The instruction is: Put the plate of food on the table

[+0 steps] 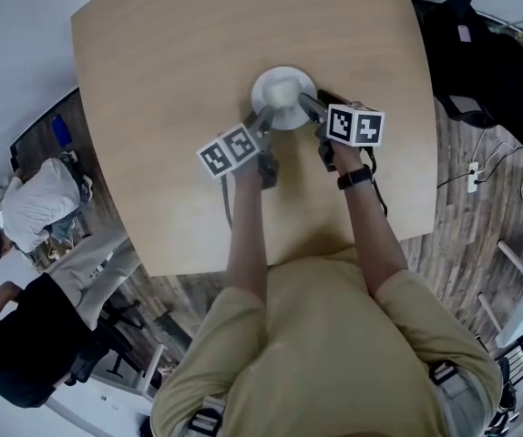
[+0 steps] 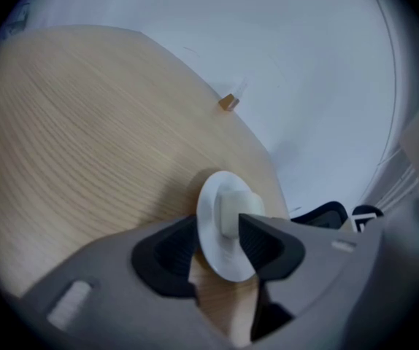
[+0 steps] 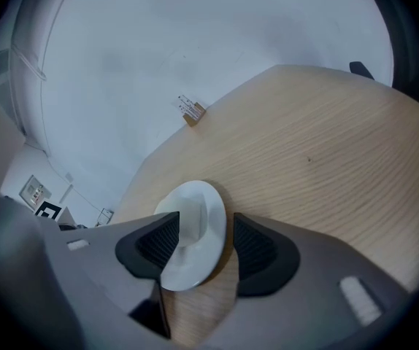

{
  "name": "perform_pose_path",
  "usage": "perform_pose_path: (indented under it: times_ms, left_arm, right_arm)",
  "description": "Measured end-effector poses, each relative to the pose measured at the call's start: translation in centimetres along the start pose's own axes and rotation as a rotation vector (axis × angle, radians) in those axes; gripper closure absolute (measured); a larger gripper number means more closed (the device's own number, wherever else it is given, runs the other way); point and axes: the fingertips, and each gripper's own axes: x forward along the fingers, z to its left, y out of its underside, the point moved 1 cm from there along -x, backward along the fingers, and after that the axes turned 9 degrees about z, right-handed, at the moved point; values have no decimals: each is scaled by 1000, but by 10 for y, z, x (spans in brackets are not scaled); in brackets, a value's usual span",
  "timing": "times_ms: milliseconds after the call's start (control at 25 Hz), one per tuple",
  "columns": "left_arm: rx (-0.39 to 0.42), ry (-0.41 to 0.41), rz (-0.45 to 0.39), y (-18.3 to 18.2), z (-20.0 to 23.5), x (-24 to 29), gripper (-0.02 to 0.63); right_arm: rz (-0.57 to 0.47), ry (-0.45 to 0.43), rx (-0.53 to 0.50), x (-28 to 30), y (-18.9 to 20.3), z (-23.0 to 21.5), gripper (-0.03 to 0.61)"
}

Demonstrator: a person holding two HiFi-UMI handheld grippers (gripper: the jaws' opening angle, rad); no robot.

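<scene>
Overhead, both bare forearms reach straight forward over the pale wooden table point(image 1: 152, 80) and angle inward, so the two tools meet at one spot near the table's middle. A dark watch point(image 1: 355, 177) sits on the right wrist.

The left gripper point(image 1: 263, 116) comes at the white plate point(image 1: 282, 98) from the near left and the right gripper point(image 1: 307, 106) from the near right. Each is rolled so that one jaw lies over the rim and the other under it.

In the left gripper view the jaws are narrowed onto the plate's edge, with one pad against its underside and the other lapping over the top beside a pale block of food point(image 2: 231, 208). In the right gripper view the jaws are likewise set narrow around the opposite rim. A thin dark sliver shows between the plate and the lower pad, so that grip seems firm but is harder to judge.

The plate sits low over the wood, its shadow close beside it.

Only the gripper views show a small brown object point(image 3: 192, 112) just past the table's far edge. Only the head view shows people seated at the left point(image 1: 34, 198) and dark clothing point(image 1: 471, 53) at the right.
</scene>
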Motion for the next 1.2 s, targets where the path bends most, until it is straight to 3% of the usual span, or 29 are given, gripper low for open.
perform_pose_path:
  times_ms: [240,400,600,880,1080,1200]
  left_arm:
    - [69,-28,-24,0,-3,-19,347]
    - [128,-11,-65,0,-14,-38,347]
    - [271,-24,-112,4,-35,-71,365]
    - [562,-157,-309,15,-65,-132,461]
    - [671,-174,-416,31,-85,-173,508]
    - [721,-167,-469,45,-98,-199,521]
  right_arm:
    - [-52,13,-48,-16,-1,8,322]
    - [-112,32,-116,-38,2,14,322]
    - [-211,98,-251,-75,10,32,329]
    - [-358,200,-445,-135,28,63,460]
    - [-539,277,-594,-187,35,90,515]
    - [-618,278,-614,-214,44,107,525]
